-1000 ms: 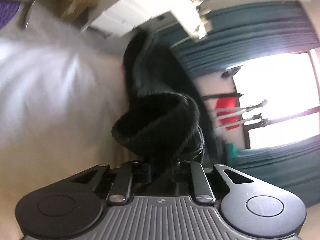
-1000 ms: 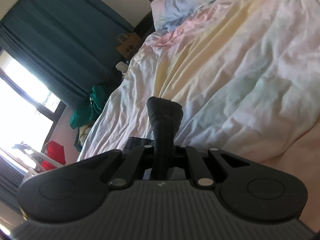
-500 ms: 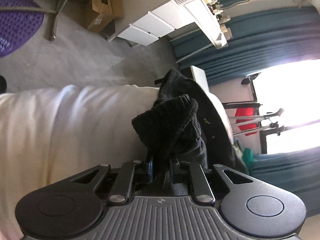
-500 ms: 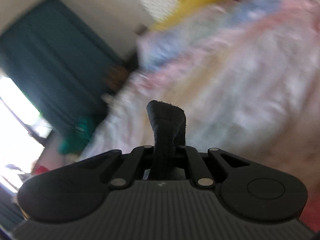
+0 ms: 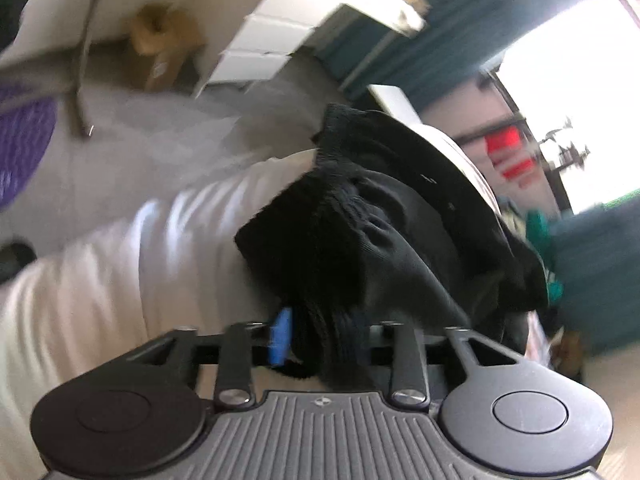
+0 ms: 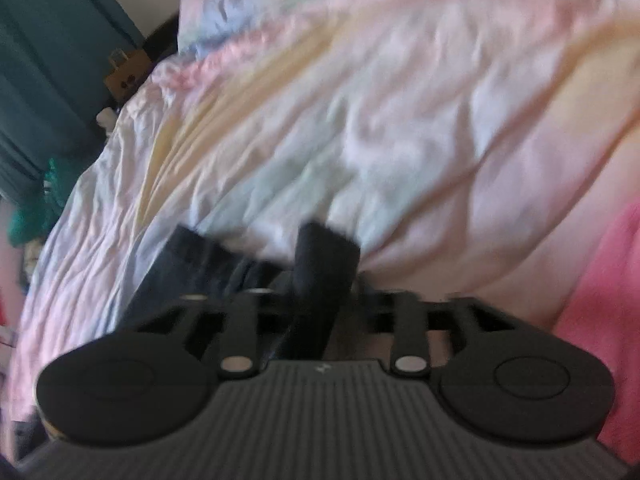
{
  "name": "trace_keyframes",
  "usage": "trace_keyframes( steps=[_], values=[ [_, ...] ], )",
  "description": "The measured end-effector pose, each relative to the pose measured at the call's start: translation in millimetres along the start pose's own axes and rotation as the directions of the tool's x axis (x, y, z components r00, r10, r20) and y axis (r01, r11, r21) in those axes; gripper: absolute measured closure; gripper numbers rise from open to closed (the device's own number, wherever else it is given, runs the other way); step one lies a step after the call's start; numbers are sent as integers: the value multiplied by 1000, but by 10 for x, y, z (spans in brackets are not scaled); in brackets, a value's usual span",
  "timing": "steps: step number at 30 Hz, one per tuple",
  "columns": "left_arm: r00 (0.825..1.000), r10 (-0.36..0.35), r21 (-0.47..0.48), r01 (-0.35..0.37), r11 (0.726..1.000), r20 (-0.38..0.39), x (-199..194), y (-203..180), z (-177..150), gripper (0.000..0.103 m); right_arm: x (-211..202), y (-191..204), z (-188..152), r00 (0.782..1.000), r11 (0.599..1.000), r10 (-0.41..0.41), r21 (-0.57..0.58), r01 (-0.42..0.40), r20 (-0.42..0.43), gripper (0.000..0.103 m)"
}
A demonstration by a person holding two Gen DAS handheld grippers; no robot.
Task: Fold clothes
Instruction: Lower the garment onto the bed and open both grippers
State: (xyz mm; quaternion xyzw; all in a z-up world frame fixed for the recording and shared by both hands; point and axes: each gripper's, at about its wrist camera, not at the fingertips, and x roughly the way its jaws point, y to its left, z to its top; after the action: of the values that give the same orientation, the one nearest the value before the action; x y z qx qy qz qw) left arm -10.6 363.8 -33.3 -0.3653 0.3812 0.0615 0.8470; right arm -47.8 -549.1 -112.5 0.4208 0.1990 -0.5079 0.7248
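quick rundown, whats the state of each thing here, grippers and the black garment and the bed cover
left gripper: jaws just opened, black garment between them, not pinched
right gripper: jaws just opened, a strip of the garment between them
black garment: bunched, lying on the bed
duvet: spread out, wrinkled

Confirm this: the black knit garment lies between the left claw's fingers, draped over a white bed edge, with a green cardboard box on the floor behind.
Not quite. In the left wrist view the cardboard box is brown, not green. The black knit garment does lie between the left claw fingers, over the white bed edge.
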Motion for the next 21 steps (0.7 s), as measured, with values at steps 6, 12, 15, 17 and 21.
trace_keyframes(
  steps=[6,12,15,17,21],
  values=[
    [987,18,294,-64,954,157,-384,-577,-226,24,-435,180,41,983,997,52,-70,-41,174,30],
    [980,-57,439,-34,898,192,-411,-1362,-627,23,-860,584,-118,926,923,337,-253,-289,172,29],
    [975,-128,475,27,880,181,-361,-1771,-840,23,-1128,797,-267,859,823,491,-402,-401,149,29],
    [969,-164,511,49,858,184,-268,-2001,-954,23,-1269,894,-355,820,759,560,-471,-450,119,29],
    [962,-207,583,67,810,178,27,-2475,-1219,23,-1400,1002,-558,773,664,634,-531,-526,26,29]
  ],
)
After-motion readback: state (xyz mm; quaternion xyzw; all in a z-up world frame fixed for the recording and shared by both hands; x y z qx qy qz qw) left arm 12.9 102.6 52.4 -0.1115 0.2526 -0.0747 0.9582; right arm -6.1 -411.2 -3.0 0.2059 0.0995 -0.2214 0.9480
